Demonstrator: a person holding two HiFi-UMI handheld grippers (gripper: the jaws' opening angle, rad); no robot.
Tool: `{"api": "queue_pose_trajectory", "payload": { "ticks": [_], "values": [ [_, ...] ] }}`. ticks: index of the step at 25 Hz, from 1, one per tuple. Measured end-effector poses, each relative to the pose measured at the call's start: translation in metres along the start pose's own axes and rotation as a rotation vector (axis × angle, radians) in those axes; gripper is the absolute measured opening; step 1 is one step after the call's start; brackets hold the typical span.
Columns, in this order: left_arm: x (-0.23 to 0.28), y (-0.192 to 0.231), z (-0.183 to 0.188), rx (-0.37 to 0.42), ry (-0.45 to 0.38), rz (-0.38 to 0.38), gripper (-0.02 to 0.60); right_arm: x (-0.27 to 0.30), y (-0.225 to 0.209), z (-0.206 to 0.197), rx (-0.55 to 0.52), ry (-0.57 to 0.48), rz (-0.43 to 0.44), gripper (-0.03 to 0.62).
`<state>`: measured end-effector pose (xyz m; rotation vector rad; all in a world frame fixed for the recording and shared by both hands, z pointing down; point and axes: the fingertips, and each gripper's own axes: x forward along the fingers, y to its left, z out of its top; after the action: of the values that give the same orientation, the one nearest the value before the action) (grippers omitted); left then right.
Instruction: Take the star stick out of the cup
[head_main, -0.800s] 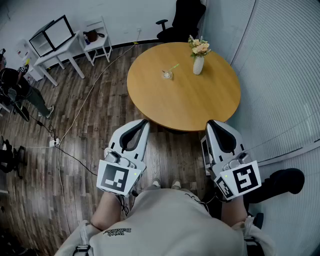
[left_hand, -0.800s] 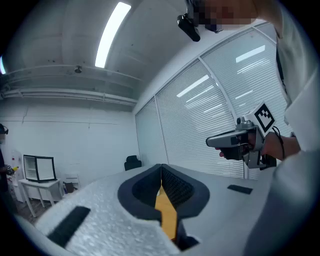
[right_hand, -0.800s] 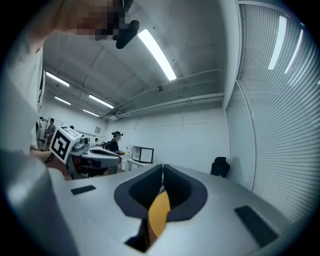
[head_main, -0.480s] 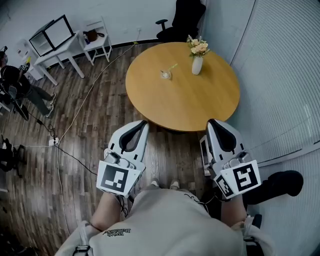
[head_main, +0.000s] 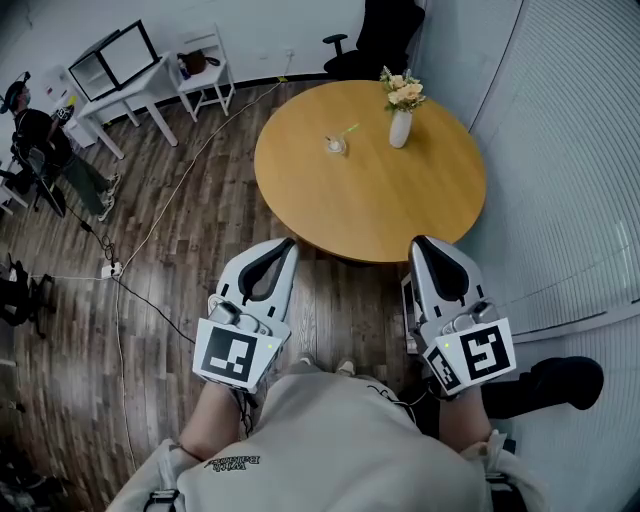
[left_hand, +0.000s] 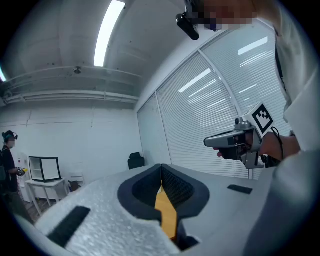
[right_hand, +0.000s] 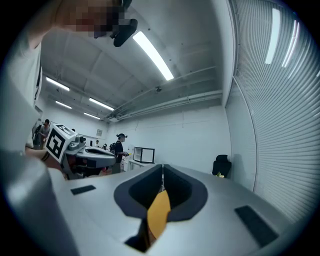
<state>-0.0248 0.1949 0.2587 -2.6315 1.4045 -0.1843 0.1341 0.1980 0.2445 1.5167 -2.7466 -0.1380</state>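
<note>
Left gripper (head_main: 287, 244): jaws are pressed together, nothing held.
Right gripper (head_main: 422, 243): jaws are closed, empty.
Star stick (head_main: 346, 133): seated in cup (head_main: 335, 148) on table (head_main: 380, 205).

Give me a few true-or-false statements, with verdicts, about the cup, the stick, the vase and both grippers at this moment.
1. The cup stands on the round table. True.
2. The stick lies flat on the table. False: it stands in the cup.
3. The right gripper holds the stick. False: its jaws are shut on nothing, well away from the cup.
4. A vase of flowers stands on the table, right of the cup. True.
5. The left gripper is open. False: it is shut and empty.
</note>
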Motion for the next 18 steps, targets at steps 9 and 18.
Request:
{"api": "queue_pose_trajectory", "payload": {
  "ticks": [9,18],
  "values": [
    [0.010,-0.013,-0.002,-0.013,0.004,0.029,0.021,-0.002,-0.013,-0.013,0.039,0.000,0.051,0.034],
    [0.036,-0.015,-0.009,-0.003,0.012,0.005,0.021,0.008,-0.037,-0.025,0.006,0.019,0.033,0.034]
  ]
}}
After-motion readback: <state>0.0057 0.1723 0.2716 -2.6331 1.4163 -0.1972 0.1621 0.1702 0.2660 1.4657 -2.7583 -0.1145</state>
